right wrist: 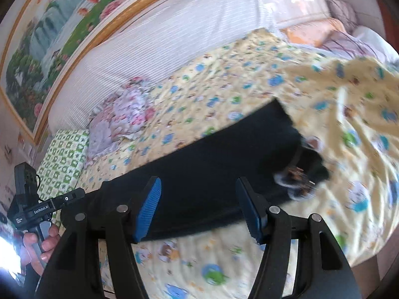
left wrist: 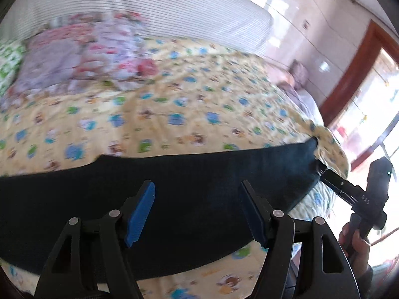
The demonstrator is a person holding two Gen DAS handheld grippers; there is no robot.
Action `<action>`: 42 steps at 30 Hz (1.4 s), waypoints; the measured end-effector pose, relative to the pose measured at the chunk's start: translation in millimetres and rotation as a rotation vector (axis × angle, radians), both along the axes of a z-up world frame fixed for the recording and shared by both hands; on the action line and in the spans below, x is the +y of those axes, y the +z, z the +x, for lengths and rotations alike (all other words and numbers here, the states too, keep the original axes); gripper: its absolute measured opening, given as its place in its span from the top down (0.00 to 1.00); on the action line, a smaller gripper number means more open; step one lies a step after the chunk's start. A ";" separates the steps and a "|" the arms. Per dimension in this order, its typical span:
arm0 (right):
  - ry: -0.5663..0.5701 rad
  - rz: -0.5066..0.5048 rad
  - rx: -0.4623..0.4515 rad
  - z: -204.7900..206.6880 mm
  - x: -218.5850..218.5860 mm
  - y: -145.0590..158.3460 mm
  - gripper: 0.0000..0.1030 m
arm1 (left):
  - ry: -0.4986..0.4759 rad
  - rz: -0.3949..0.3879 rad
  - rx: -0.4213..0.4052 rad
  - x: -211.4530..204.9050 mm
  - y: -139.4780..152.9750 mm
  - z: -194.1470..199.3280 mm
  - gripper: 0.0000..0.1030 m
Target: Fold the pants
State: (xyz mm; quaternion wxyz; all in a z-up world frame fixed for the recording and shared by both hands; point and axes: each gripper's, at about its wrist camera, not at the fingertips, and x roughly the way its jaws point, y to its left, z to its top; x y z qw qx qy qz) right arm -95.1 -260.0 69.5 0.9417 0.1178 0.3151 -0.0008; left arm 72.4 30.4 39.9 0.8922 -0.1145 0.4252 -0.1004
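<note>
Dark pants (left wrist: 174,199) lie crosswise just ahead of both my spread, empty tongs, left gripper (left wrist: 197,214) and right gripper (right wrist: 199,209), waistband end nearer my right.

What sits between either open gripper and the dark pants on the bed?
Nothing visible. The dark pants lie flat on the yellow patterned sheet, directly ahead of the left gripper and the right gripper, both open. The floral bedding sits farther back by the headboard.
</note>
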 end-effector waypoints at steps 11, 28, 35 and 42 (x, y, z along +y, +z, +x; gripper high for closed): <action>-0.159 0.052 -0.063 -29.0 -54.7 4.7 0.38 | -0.286 0.052 0.041 -95.6 5.5 62.0 0.30; -0.219 0.203 -0.060 -29.9 -91.2 -17.8 0.38 | -0.664 0.107 0.118 -206.7 -17.9 143.4 0.30; -0.194 0.224 -0.066 -21.7 -91.8 -18.7 0.38 | -0.736 0.081 0.217 -235.0 -40.3 171.7 0.38; -0.196 0.283 -0.096 -20.7 -103.2 -25.7 0.55 | -0.840 0.050 0.297 -258.8 -57.3 181.3 0.55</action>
